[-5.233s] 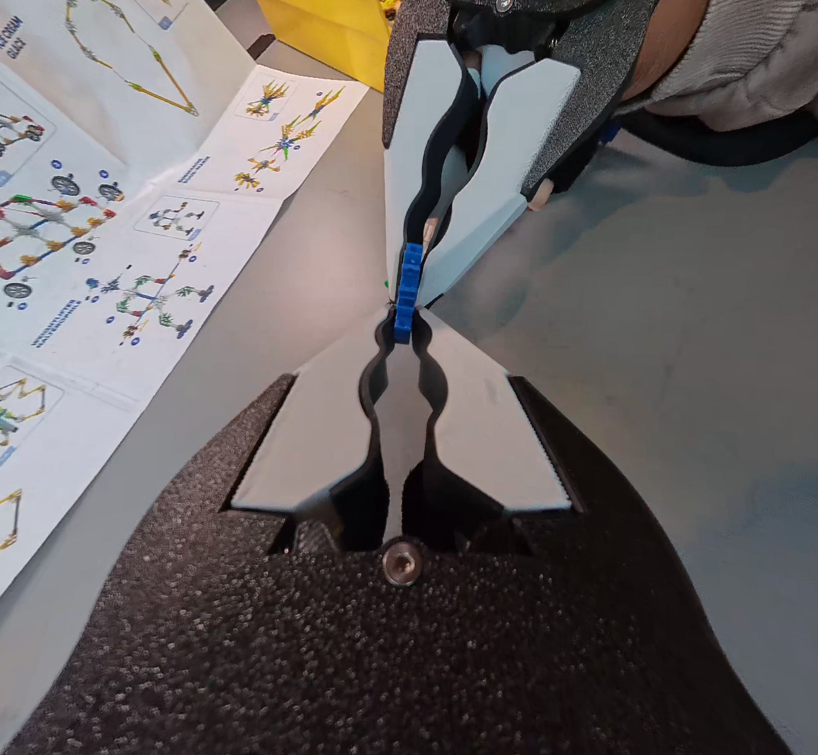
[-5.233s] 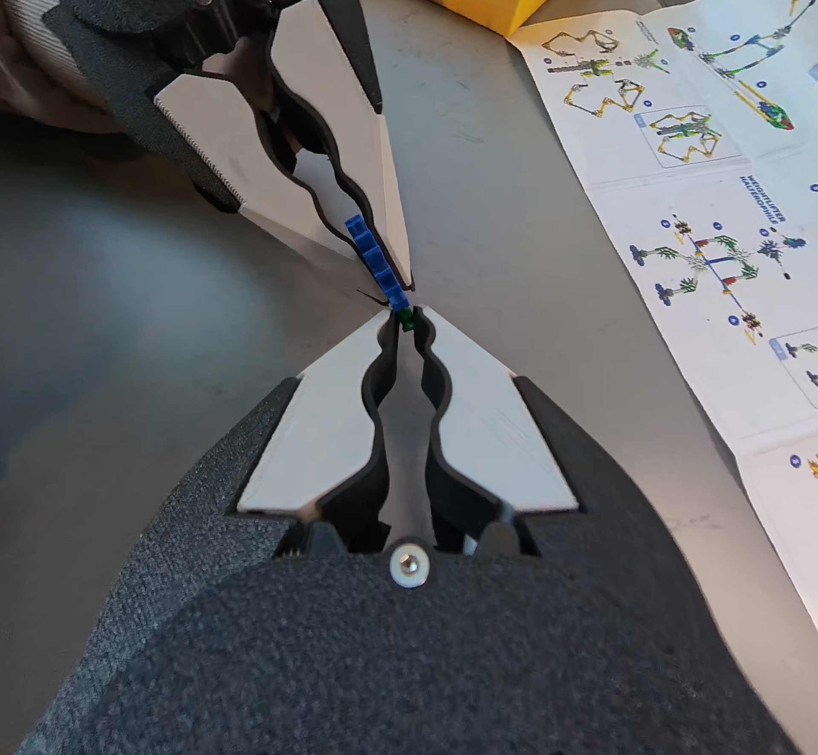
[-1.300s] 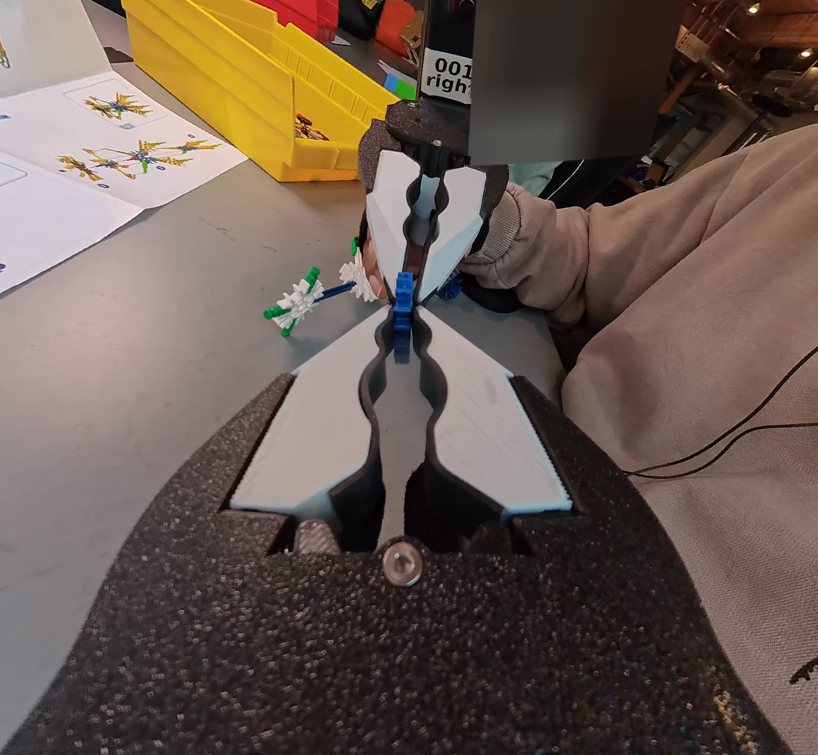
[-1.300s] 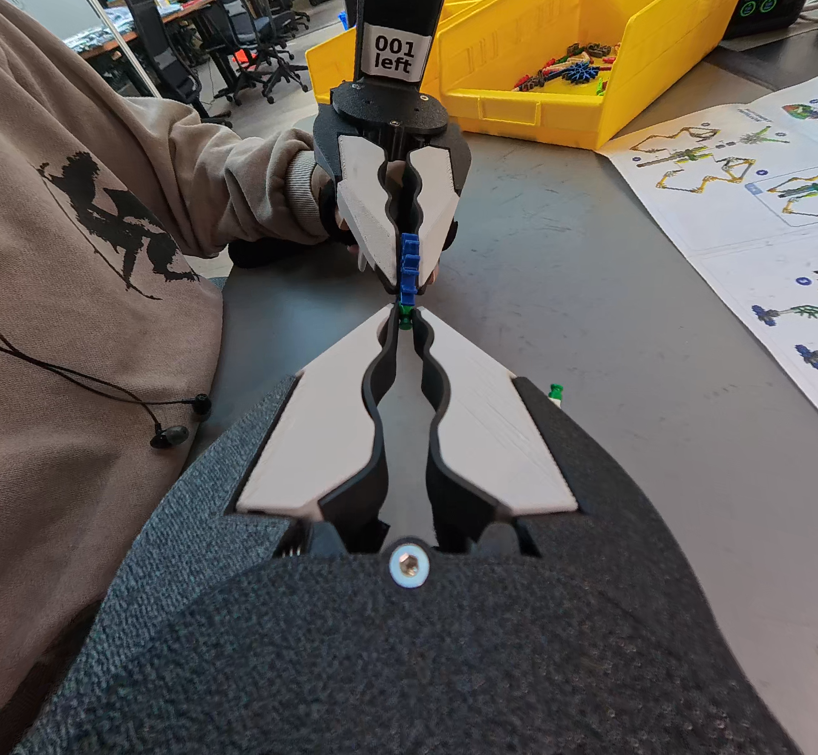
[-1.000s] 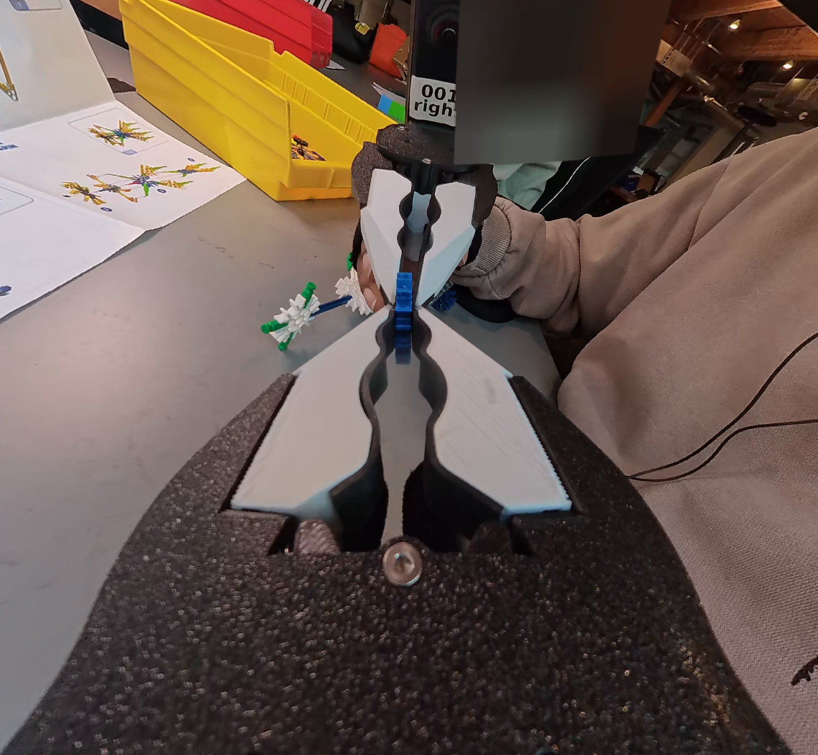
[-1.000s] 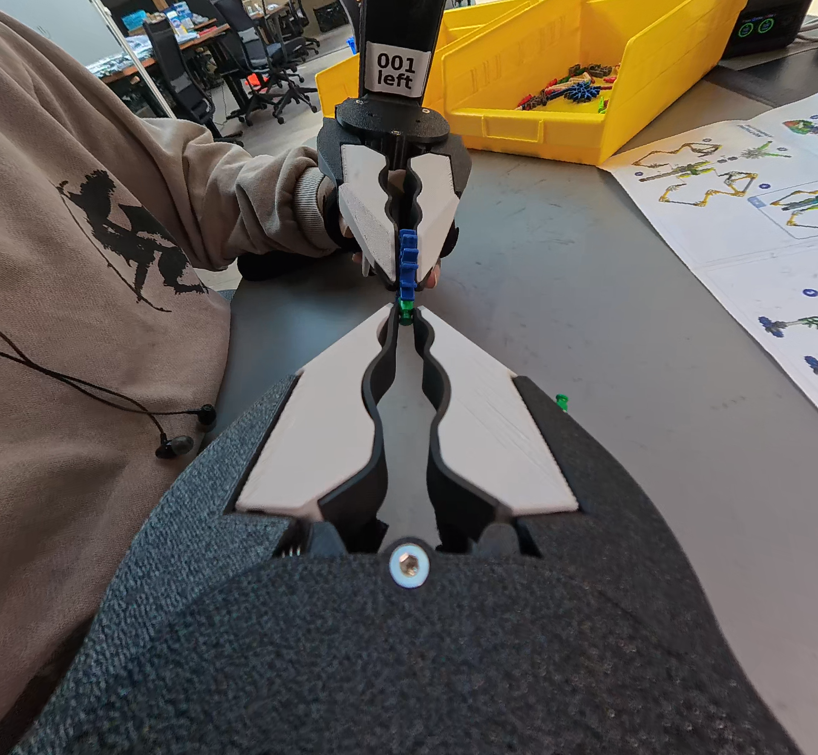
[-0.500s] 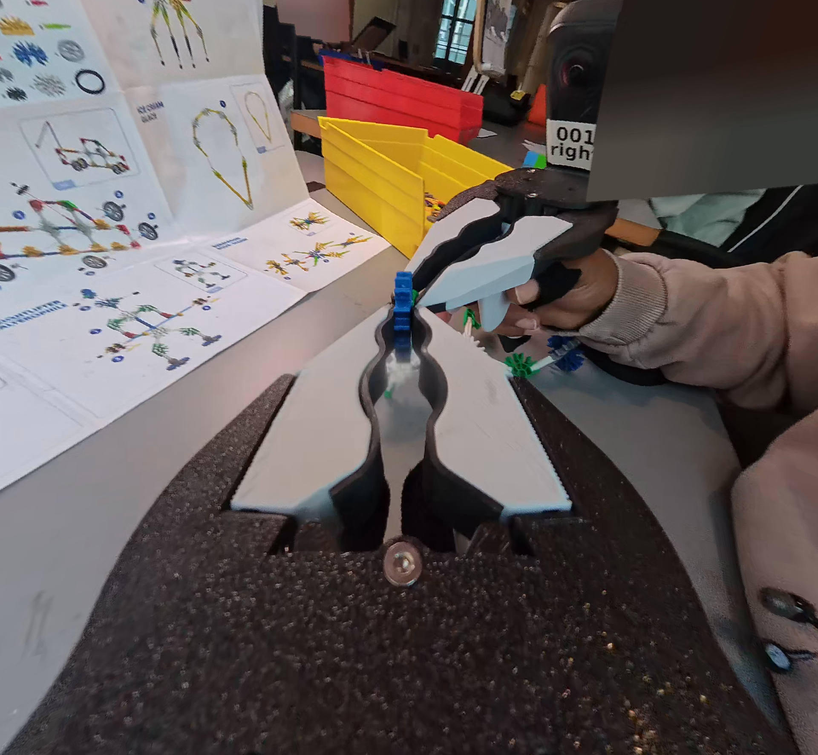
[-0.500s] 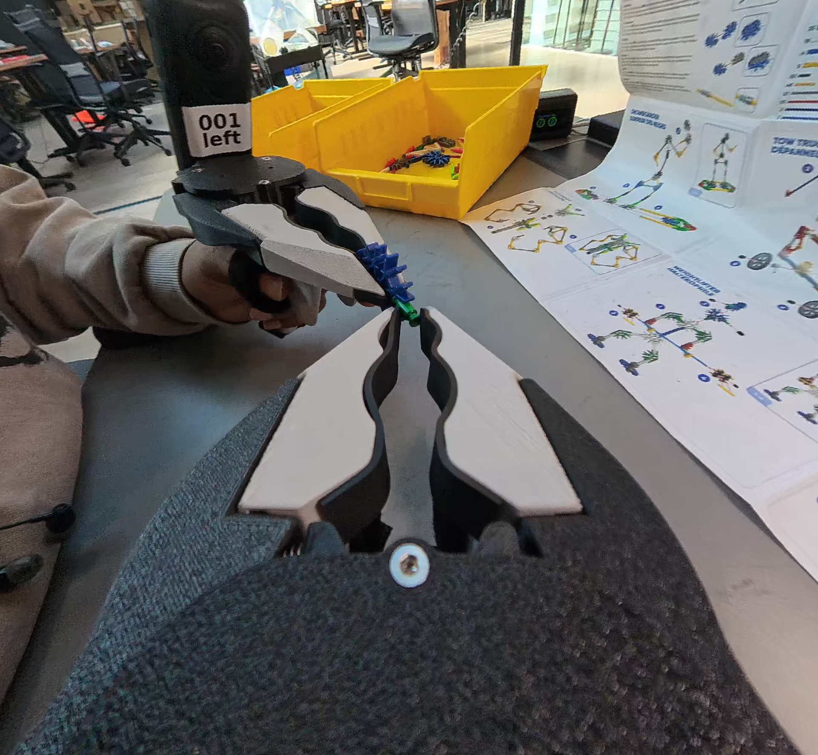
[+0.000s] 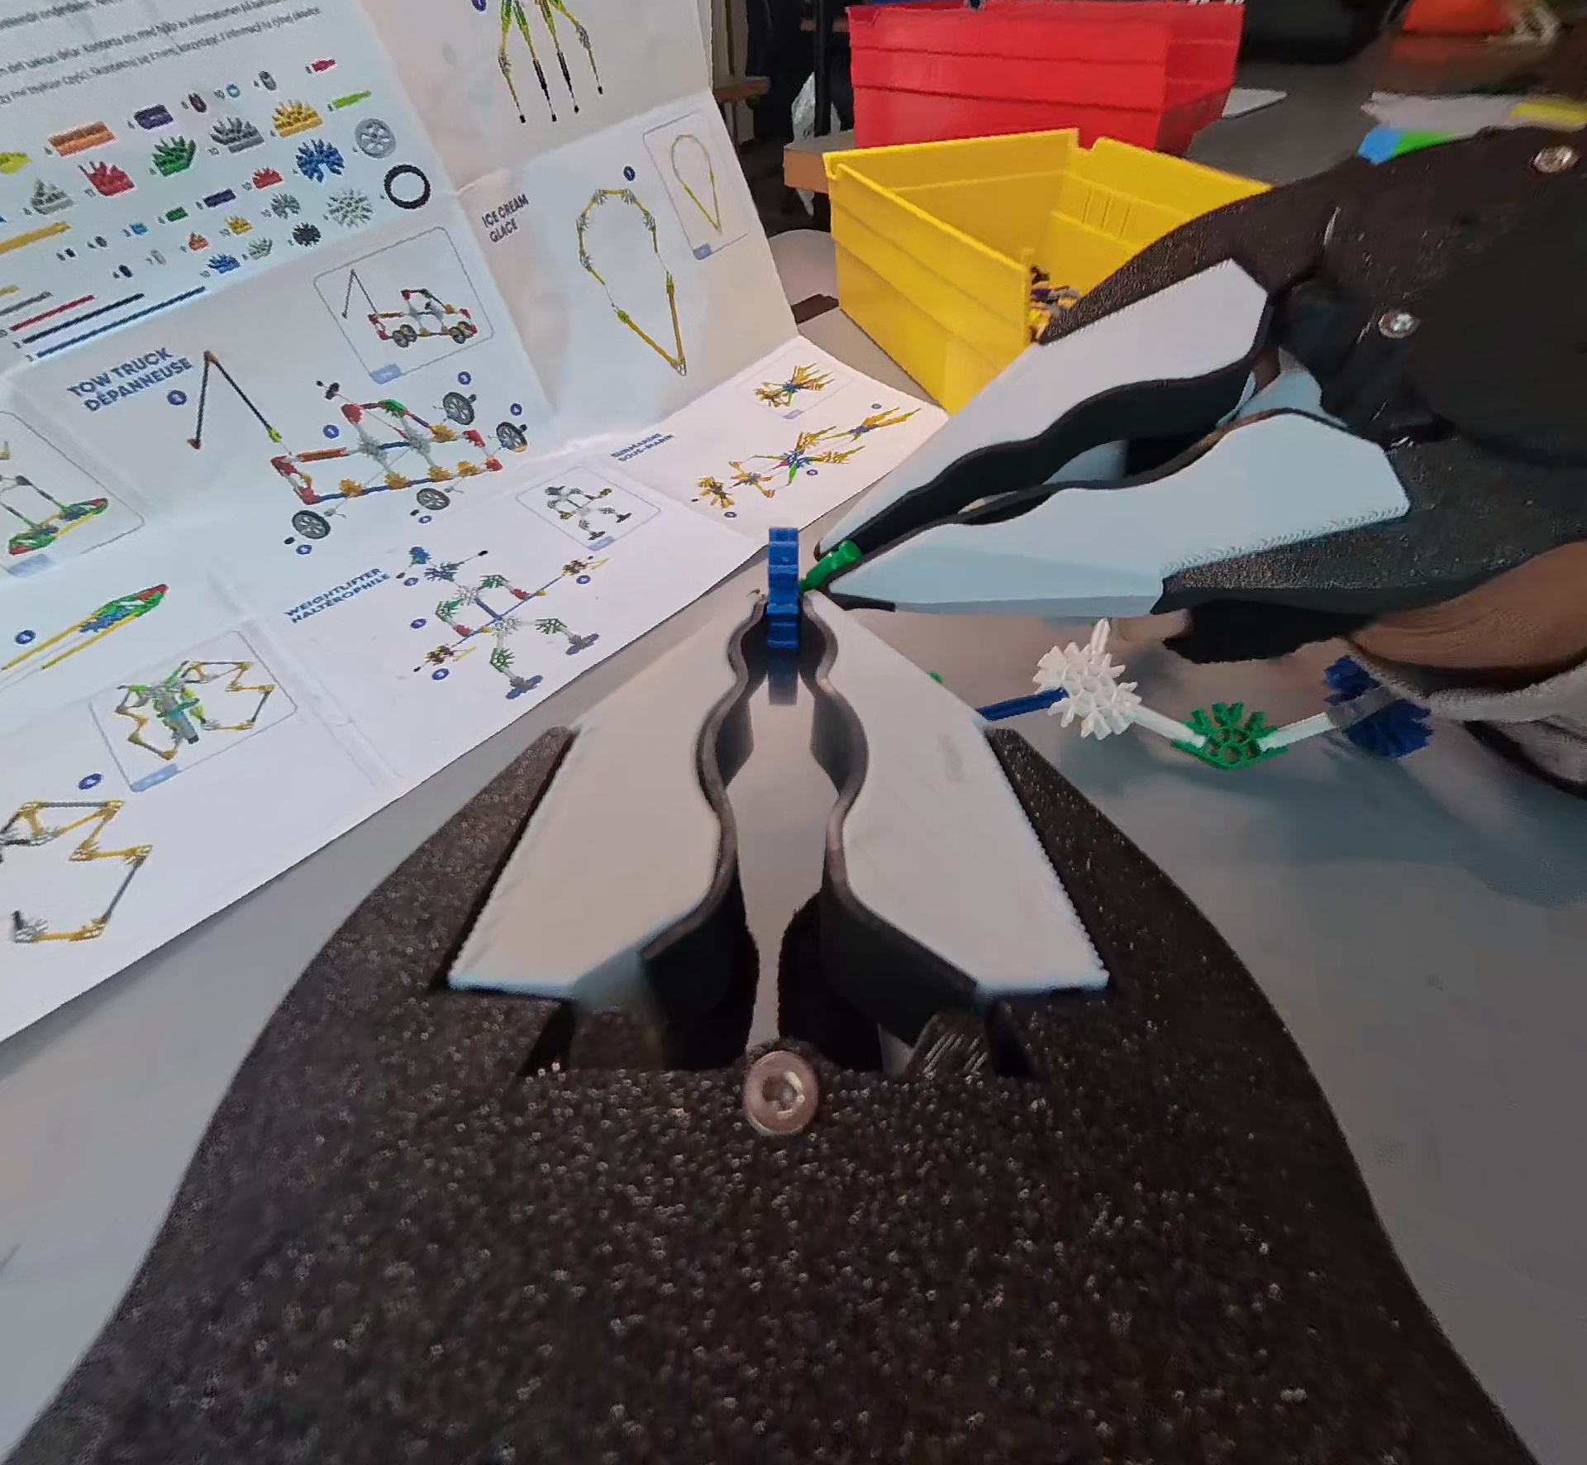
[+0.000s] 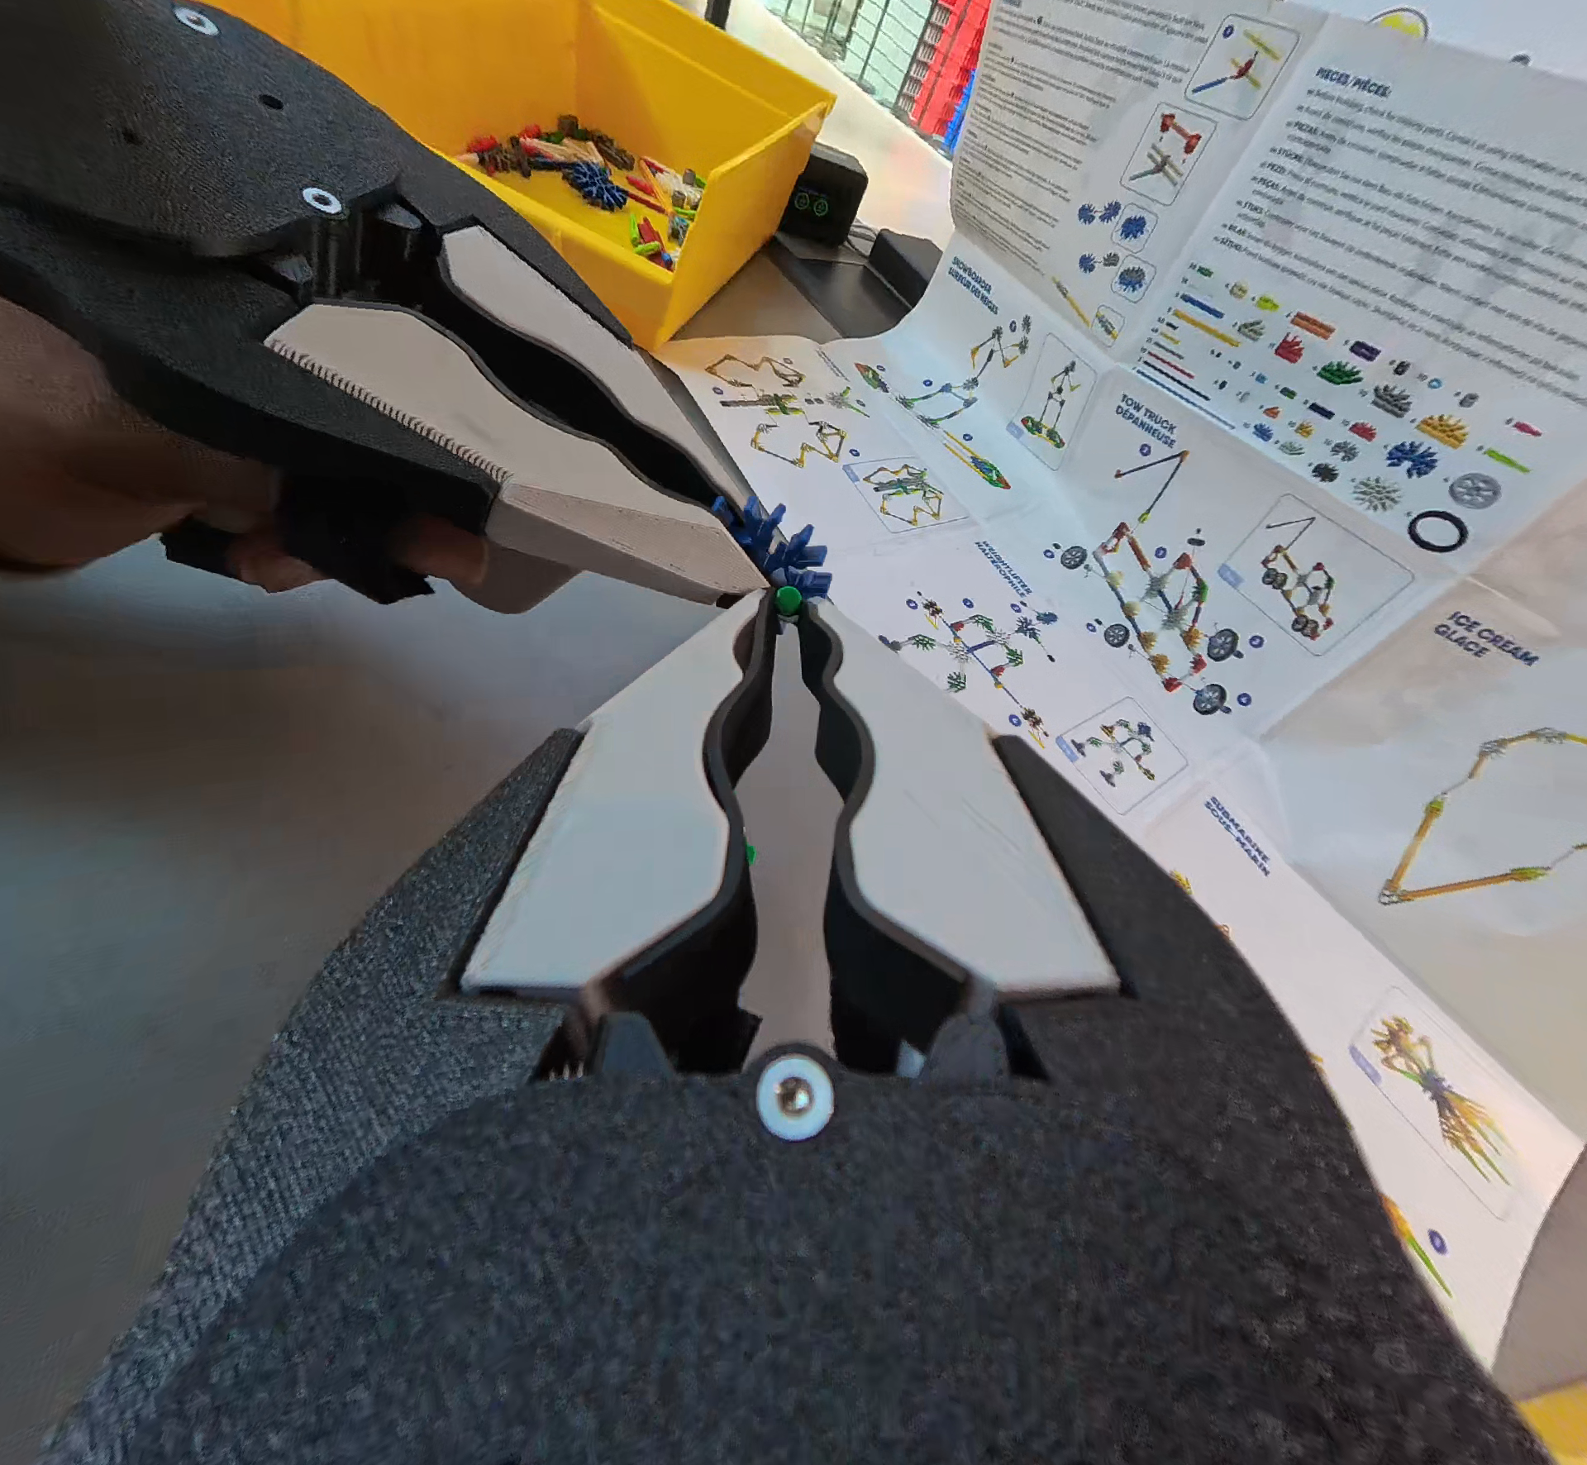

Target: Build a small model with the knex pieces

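the left hand-held gripper (image 9: 783, 608) is closed on a blue toothed connector (image 9: 782, 591), which is pinched upright at the very tips, its upper part standing clear above them. the right hand-held gripper (image 10: 783, 608) is closed nearly to the tips on a short green rod (image 10: 787, 597), of which only the round end is seen between the jaws in the right wrist view. in the left wrist view the right gripper is seen coming in from the right, and the green rod is met by the side of the blue connector; whether it is seated in a slot cannot be told. both pieces are held above the grey counter (image 9: 1288, 951).

just beside the right gripper, on the counter, a small chain of parts is laid: a white snowflake connector (image 9: 1087, 689), a green connector (image 9: 1230, 737) and a blue connector (image 9: 1383, 724), joined by thin rods. a hand (image 10: 103, 470) is wrapped round the left gripper's handle.

a large folded instruction sheet (image 9: 343, 393) is spread on the counter and propped upright behind. farther back a yellow bin (image 10: 687, 135) with loose coloured pieces is set, and red bins (image 9: 1030, 75) are stacked behind it.
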A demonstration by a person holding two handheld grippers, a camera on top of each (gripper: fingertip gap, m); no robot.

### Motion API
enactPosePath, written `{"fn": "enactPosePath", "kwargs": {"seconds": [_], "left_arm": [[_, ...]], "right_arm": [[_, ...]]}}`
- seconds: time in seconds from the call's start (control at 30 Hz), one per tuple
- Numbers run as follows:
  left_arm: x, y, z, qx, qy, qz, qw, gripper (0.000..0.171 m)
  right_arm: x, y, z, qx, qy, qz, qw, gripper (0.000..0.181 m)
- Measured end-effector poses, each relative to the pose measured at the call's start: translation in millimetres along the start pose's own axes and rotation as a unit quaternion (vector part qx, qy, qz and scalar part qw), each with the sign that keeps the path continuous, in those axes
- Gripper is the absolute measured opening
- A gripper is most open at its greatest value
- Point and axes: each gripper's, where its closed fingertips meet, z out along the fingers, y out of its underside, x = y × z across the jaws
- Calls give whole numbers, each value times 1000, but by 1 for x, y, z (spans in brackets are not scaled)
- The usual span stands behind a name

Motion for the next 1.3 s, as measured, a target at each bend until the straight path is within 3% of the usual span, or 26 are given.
{"fn": "enactPosePath", "kwargs": {"seconds": [0.17,0.3,0.43,0.53,0.63,0.7,0.83,0.93,1.0,1.1,1.17,1.23,1.3], "left_arm": [[-5,9,2,-22,-4,11,1000,5],[-24,20,-2,-37,2,-25,999,5],[-23,12,-15,4,84,-84,993,6],[-55,-2,-30,41,48,-110,992,6],[-104,-15,-55,77,-33,-107,991,6],[-158,-13,-82,66,-149,-79,983,6],[-263,18,-160,-9,-371,-69,926,6],[-299,55,-192,-73,-424,-108,896,9],[-305,62,-195,-79,-432,-121,890,37],[-290,40,-180,-44,-406,-83,909,52],[-260,23,-153,-11,-332,-59,941,51],[-204,11,-112,32,-175,-95,980,40],[-139,2,-77,56,11,-174,983,38]], "right_arm": [[-3,11,1,-17,-24,16,999,3],[-1,4,-8,-3,-34,-13,999,4],[-10,2,-15,31,-93,-6,995,4],[-15,5,-17,45,-115,-15,992,5],[-17,9,-16,44,-113,-40,992,4],[-20,13,-16,39,-115,-53,991,5],[-24,14,-15,39,-127,-46,990,5],[-25,15,-15,40,-130,-44,990,5],[-24,13,-16,42,-130,-43,990,5],[-23,11,-18,48,-125,-40,990,5],[-21,7,-20,57,-119,-40,990,5],[-19,4,-21,64,-113,-41,991,5],[-18,3,-21,70,-109,-46,991,5]]}}
